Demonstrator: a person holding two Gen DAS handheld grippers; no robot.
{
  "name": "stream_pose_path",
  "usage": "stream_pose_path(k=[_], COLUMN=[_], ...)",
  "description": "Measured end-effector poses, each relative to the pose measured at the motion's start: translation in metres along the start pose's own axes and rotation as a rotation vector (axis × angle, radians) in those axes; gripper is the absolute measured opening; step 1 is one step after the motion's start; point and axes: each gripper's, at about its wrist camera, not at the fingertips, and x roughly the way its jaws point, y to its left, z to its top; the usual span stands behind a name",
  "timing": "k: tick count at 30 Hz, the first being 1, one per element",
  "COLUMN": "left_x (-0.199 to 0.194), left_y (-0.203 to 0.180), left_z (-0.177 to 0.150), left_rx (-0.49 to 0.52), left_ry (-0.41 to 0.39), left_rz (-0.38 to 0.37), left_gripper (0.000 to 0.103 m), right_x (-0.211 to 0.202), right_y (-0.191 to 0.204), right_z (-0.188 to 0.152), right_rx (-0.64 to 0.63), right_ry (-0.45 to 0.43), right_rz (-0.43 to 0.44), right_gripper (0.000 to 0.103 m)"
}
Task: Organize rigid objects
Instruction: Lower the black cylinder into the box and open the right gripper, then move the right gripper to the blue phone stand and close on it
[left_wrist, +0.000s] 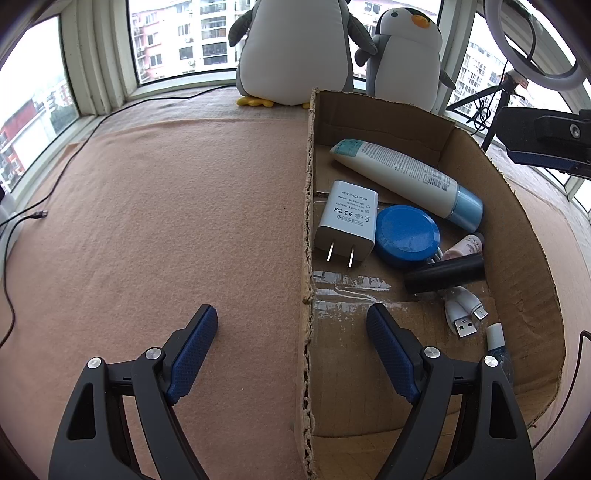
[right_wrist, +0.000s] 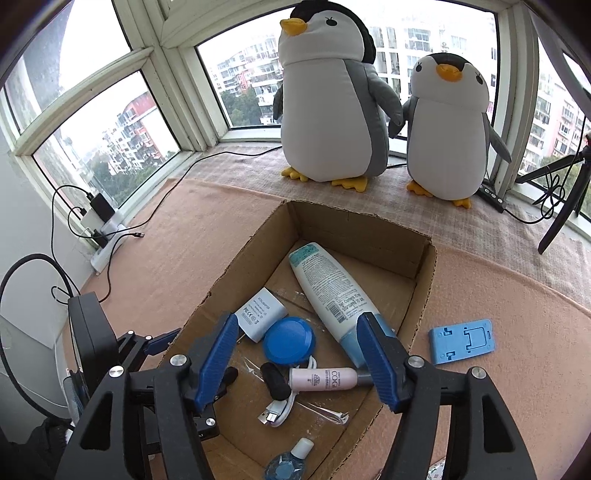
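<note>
An open cardboard box (left_wrist: 517, 236) (right_wrist: 424, 273) lies on the peach cloth. Inside it are a white tube with a blue cap (left_wrist: 399, 173) (right_wrist: 328, 291), a white power adapter (left_wrist: 347, 221) (right_wrist: 260, 312), a blue round lid (left_wrist: 406, 234) (right_wrist: 290, 341), a black cylinder (left_wrist: 443, 273) (right_wrist: 275, 380), a pink tube (right_wrist: 325, 378), a white USB cable (left_wrist: 461, 314) (right_wrist: 277, 410) and a small blue bottle (right_wrist: 288, 461). My left gripper (left_wrist: 291, 317) is open, straddling the box's left wall. My right gripper (right_wrist: 295, 328) hangs open above the box. A blue phone stand (right_wrist: 461, 339) lies on the cloth right of the box.
Two plush penguins (right_wrist: 332, 103) (right_wrist: 447, 125) stand at the window behind the box. Black cables (left_wrist: 55, 184) and a power strip (right_wrist: 107, 236) lie at the left. A tripod (right_wrist: 561, 206) with a ring light (left_wrist: 532, 44) stands at the right.
</note>
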Motion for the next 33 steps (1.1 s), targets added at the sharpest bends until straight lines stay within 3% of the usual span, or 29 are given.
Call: stream_pose_path(k=[16,25,33], left_x=[0.000,-0.001,-0.001], left_y=[0.000,0.001,0.001], left_z=[-0.001,-0.002,-0.003], left_rx=[0.000,0.005,0.007], left_ry=[0.001,0.001,0.002], left_rz=[0.000,0.001,0.005], left_gripper=[0.085,0.085,0.085], right_x=[-0.037,-0.040,-0.018], right_y=[-0.060,-0.112,-0.136], right_z=[-0.011,-0.029,-0.032], right_rx=[0.040,0.046,0.038], right_ry=[-0.054,-0.006,0.063], right_rz=[-0.079,-0.160,-0.156], right_gripper=[0.066,0.077,0.077])
